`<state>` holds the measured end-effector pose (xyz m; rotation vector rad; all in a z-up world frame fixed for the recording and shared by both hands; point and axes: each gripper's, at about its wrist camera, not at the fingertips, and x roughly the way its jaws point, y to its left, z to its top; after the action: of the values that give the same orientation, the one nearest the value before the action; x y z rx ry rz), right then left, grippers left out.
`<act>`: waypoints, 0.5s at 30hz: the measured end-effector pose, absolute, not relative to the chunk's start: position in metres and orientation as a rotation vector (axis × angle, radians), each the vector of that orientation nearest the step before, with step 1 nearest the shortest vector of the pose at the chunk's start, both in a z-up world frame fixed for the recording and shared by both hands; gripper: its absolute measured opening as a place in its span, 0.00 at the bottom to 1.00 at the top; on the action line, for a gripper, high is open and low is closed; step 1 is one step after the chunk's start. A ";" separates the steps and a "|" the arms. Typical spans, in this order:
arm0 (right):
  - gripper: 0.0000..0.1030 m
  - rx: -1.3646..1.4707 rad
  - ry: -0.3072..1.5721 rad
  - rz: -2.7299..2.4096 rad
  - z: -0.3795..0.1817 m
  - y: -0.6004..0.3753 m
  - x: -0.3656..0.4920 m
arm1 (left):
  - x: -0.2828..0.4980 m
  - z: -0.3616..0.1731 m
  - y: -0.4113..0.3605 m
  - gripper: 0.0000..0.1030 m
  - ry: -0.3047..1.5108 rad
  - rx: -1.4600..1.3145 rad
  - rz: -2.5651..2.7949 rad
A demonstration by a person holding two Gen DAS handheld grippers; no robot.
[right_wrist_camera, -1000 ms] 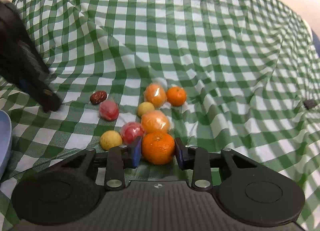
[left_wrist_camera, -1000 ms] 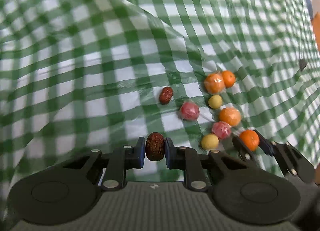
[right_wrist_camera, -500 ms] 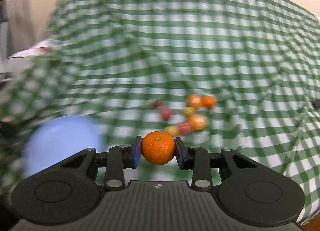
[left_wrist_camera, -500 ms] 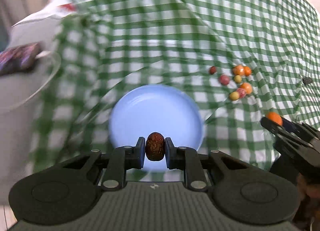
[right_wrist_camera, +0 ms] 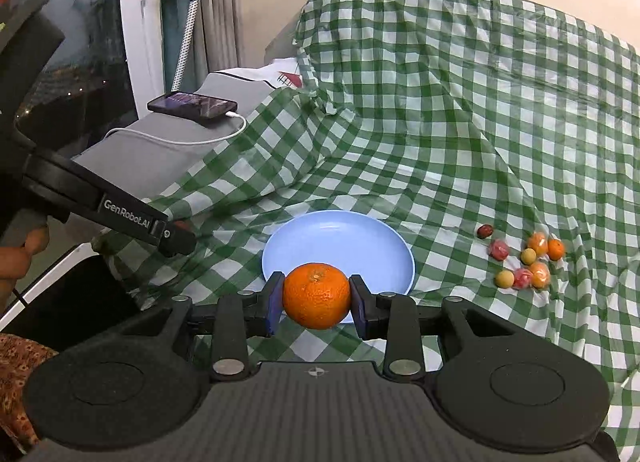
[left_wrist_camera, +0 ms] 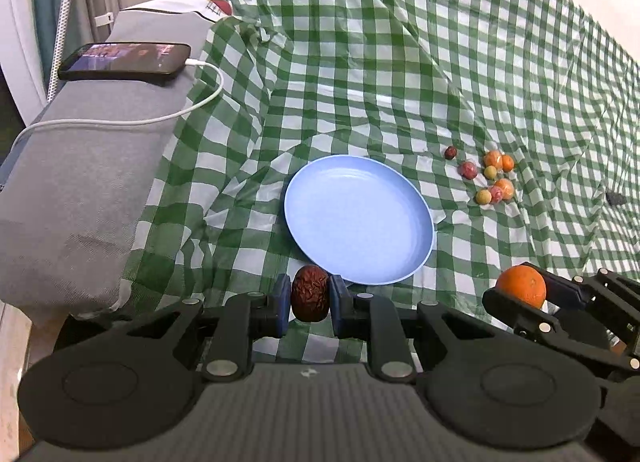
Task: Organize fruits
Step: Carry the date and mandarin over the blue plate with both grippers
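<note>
My left gripper point(left_wrist_camera: 310, 298) is shut on a wrinkled brown date point(left_wrist_camera: 310, 299), held near the front rim of a light blue plate point(left_wrist_camera: 360, 218) that has nothing on it. My right gripper point(right_wrist_camera: 316, 296) is shut on an orange mandarin point(right_wrist_camera: 316, 295) just before the same plate point(right_wrist_camera: 340, 246); it also shows in the left wrist view point(left_wrist_camera: 520, 290). A cluster of several small fruits point(left_wrist_camera: 490, 178), orange, yellow, pink and one dark date point(left_wrist_camera: 451, 152), lies on the green checked cloth to the right of the plate point(right_wrist_camera: 524, 258).
A phone point(left_wrist_camera: 124, 63) on a white charging cable point(left_wrist_camera: 120, 122) lies on a grey cushion point(left_wrist_camera: 80, 182) at the left. The green checked cloth point(left_wrist_camera: 400, 62) is wrinkled and rises behind the plate. The left gripper's body point(right_wrist_camera: 100, 206) shows left in the right wrist view.
Both grippers have pulled back and up from the fruit cluster, each carrying its fruit, and now sit near the plate's front edge. The views have steadied.
</note>
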<state>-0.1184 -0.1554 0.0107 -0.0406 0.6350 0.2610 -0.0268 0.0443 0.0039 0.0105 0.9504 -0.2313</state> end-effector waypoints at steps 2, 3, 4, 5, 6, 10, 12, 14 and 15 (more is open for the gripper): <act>0.35 -0.040 0.635 0.253 0.012 -0.159 -0.118 | -0.029 0.006 0.046 0.21 0.940 0.005 -0.236; 0.35 -0.041 0.633 0.251 0.012 -0.159 -0.120 | -0.030 0.007 0.047 0.21 0.937 0.003 -0.239; 0.35 -0.044 0.632 0.249 0.012 -0.159 -0.120 | -0.031 0.007 0.048 0.21 0.934 0.002 -0.241; 0.35 -0.044 0.632 0.253 0.011 -0.160 -0.119 | -0.031 0.007 0.048 0.21 0.932 0.001 -0.244; 0.35 -0.046 0.633 0.255 0.011 -0.161 -0.119 | -0.032 0.008 0.048 0.21 0.931 0.000 -0.246; 0.35 -0.054 0.631 0.262 0.011 -0.161 -0.119 | -0.032 0.008 0.049 0.21 0.928 -0.007 -0.244; 0.35 -0.052 0.634 0.263 0.010 -0.161 -0.119 | -0.030 0.007 0.050 0.21 0.929 -0.009 -0.239; 0.35 -0.050 0.637 0.263 0.009 -0.161 -0.117 | -0.029 0.006 0.050 0.21 0.930 -0.007 -0.238; 0.35 -0.048 0.639 0.264 0.008 -0.161 -0.117 | -0.029 0.006 0.049 0.21 0.931 -0.005 -0.238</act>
<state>-0.1168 -0.1615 0.0083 -0.0483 0.6391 0.2636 -0.0287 0.0495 0.0059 -0.0049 0.9306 -0.2380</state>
